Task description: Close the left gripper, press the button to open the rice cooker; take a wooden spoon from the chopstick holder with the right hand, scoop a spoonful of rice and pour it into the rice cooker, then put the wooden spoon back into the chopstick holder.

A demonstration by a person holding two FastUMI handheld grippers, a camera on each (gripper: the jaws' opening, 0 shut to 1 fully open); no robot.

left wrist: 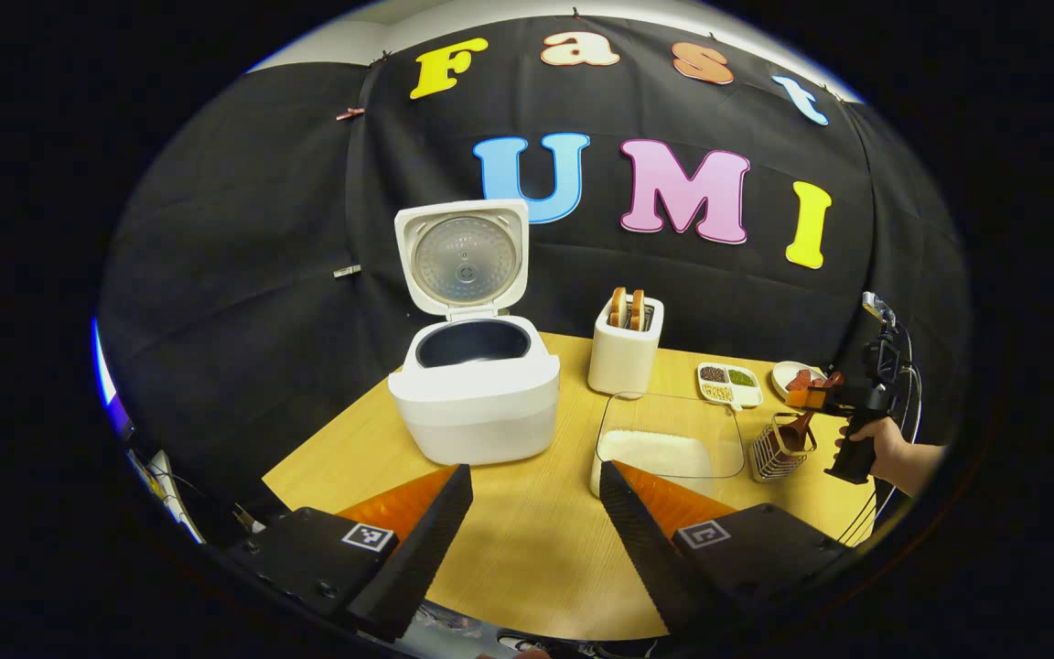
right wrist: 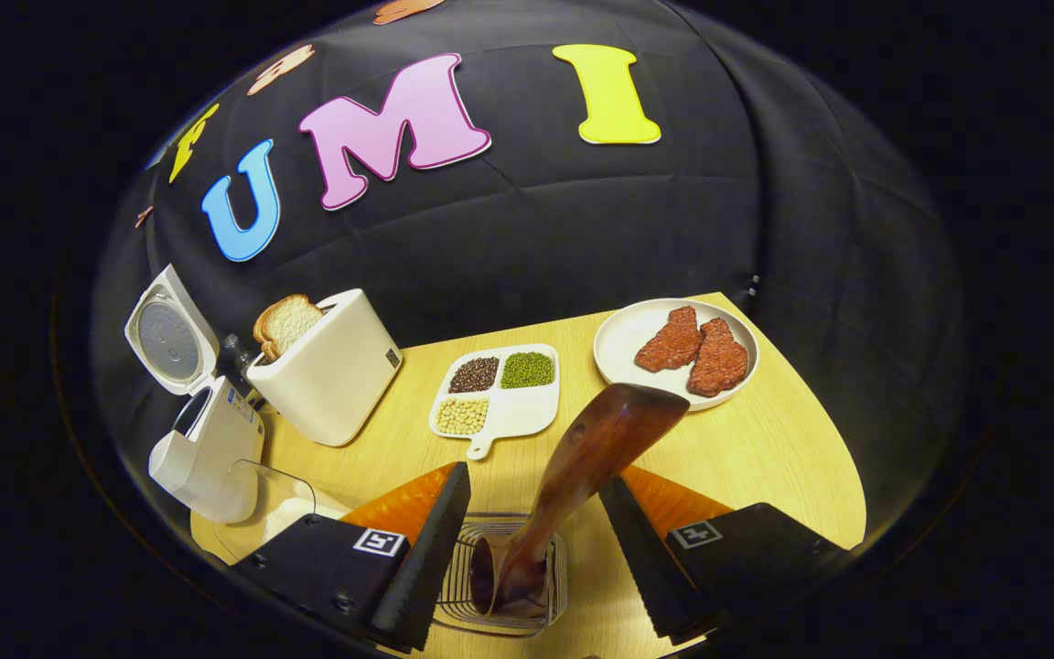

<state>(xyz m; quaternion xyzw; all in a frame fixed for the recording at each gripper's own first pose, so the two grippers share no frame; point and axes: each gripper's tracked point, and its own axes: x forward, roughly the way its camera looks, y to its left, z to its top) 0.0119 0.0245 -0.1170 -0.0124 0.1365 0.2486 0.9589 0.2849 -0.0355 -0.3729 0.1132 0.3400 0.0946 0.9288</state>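
1. Hovering over the chopstick holder (right wrist: 501,586), the right gripper (right wrist: 534,540) has its jaws spread wide, one on each side of the wooden spoon (right wrist: 582,467), and neither touches it.
2. That spoon stands tilted in the wire holder, one end down inside the basket and the broad end leaning up toward the plate of meat patties (right wrist: 673,352).
3. By its look the spoon is stiff, light and smooth-finished, so it may slip or swing if pinched loosely. The narrow stem just above the holder's rim seems the best place to grip.
4. The wire holder looks light too. A lift at an angle could drag or tip it, so pulling along the spoon's own lean is the safer judgement.
5. In the left gripper view, the left gripper (left wrist: 536,499) hangs above the counter (left wrist: 527,567) with its jaws wide apart, holding nothing.
6. The rice cooker (left wrist: 477,403) stands with its lid up and the pot exposed, so the button step looks done.
7. A clear glass dish of rice (left wrist: 664,448) sits just beside the cooker, between it and the holder. The loose grains will spill easily from a tilted spoon.
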